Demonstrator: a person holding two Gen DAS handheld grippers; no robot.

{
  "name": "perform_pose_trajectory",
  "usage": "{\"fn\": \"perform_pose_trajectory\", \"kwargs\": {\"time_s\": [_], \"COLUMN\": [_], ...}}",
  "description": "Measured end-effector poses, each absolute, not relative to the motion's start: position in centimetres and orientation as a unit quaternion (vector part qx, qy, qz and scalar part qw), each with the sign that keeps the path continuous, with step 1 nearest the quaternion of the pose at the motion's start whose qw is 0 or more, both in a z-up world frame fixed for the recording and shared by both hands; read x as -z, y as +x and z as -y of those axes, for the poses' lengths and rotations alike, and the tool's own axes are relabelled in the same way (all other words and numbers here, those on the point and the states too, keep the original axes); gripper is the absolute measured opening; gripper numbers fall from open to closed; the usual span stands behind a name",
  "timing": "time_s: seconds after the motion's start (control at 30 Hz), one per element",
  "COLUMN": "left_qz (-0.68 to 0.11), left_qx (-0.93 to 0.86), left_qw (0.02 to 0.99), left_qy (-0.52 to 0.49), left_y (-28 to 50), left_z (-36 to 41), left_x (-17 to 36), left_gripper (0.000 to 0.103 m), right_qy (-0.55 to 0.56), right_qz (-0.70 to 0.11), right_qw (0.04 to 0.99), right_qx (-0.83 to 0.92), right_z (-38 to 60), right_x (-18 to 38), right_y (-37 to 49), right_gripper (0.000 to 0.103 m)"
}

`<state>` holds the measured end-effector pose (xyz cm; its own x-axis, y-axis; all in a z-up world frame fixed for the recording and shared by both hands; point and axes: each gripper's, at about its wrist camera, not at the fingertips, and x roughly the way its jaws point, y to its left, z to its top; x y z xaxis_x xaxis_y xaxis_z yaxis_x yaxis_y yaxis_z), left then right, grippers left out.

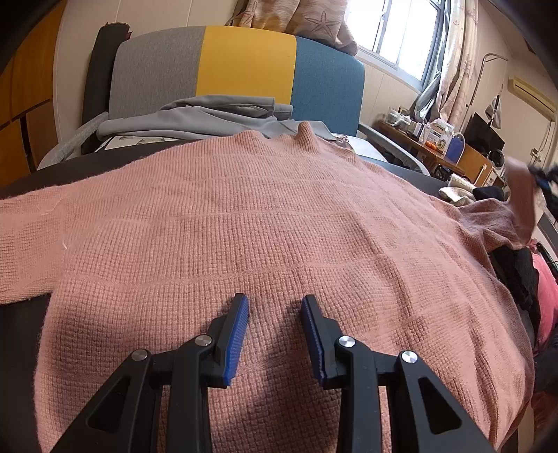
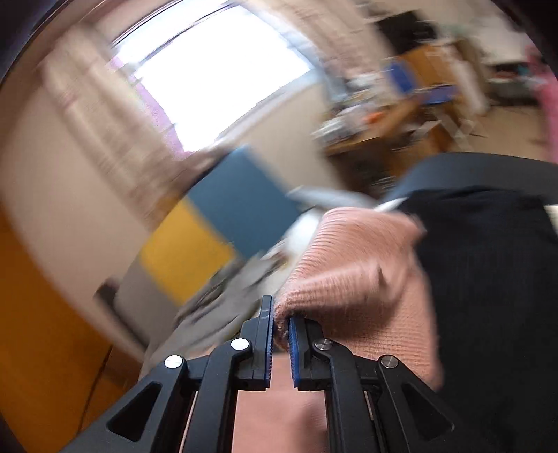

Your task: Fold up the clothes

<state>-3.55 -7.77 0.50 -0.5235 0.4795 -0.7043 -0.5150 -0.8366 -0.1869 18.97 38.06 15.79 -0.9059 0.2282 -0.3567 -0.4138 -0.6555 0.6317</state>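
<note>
Black fingers with blue pads fill the bottom of the left wrist view: left gripper (image 1: pixel 275 301) hangs just above the lower body of the pink sweater (image 1: pixel 265 223), jaws parted, nothing between them; whether the tips touch the knit cannot be told. Sweater lies spread flat on a dark table (image 1: pixel 21 334), collar toward the far edge, one sleeve stretched out to the left side of the view. At the right edge of that view the other sleeve is lifted off the table, with the right gripper visible there only as a dark, blurred shape. Right wrist view: right gripper (image 2: pixel 280 312) is clamped on the edge of that pink sleeve (image 2: pixel 352 265), knit pinched between the blue pads, cloth bunched and hanging away from the tips toward the right. Background in this view is heavily smeared. Dark fabric (image 2: pixel 488 278) lies beyond the sleeve. Behind the table, a chair back (image 1: pixel 244 62) in grey, yellow and blue panels, with grey clothing (image 1: pixel 209 115) heaped at its foot. Window (image 1: pixel 394 31) with curtains at upper right; cluttered wooden shelf (image 1: pixel 432 146) beneath it.
</note>
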Motion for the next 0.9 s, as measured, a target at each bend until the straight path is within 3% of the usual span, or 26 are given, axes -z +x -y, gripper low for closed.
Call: {"fn": "perform_pose_trajectory", "kwargs": {"time_s": [0.13, 0.37, 0.4, 0.5, 0.6, 0.73, 0.9], "left_qz": [-0.019, -0.011, -0.01, -0.006, 0.004, 0.103, 0.134], "left_qx": [-0.872, -0.87, -0.87, -0.868, -0.862, -0.821, -0.77], "left_qw": [0.287, 0.291, 0.291, 0.294, 0.301, 0.343, 0.364], "left_qy": [-0.397, -0.398, -0.399, -0.4, -0.408, -0.444, -0.506], "left_y": [-3.6, -3.9, -3.9, -4.0, -4.3, -6.6, -9.6], "left_z": [7.8, 8.1, 8.2, 8.3, 8.2, 7.6, 3.6], "left_x": [-0.5, -0.4, -0.4, -0.4, -0.7, -1.8, -1.3], "left_gripper": [0.032, 0.032, 0.032, 0.032, 0.035, 0.039, 0.052], "right_qy": [-0.174, -0.314, -0.333, -0.353, -0.308, -0.311, -0.316], "right_qz": [-0.313, -0.225, -0.212, -0.192, -0.186, -0.159, -0.26], "right_qw": [0.082, -0.035, -0.033, -0.002, 0.075, 0.16, 0.17], "right_qx": [-0.93, -0.922, -0.918, -0.916, -0.93, -0.923, -0.896], "right_z": [-29.8, -18.9, -18.3, -18.2, -20.4, -22.2, -25.8], "right_x": [-14.7, -6.5, -5.3, -3.3, -4.2, -2.8, -0.5], "right_y": [10.3, 1.2, 1.0, 2.7, 6.4, 8.9, 9.1], "right_gripper": [0.008, 0.012, 0.014, 0.033, 0.033, 0.032, 0.027]}}
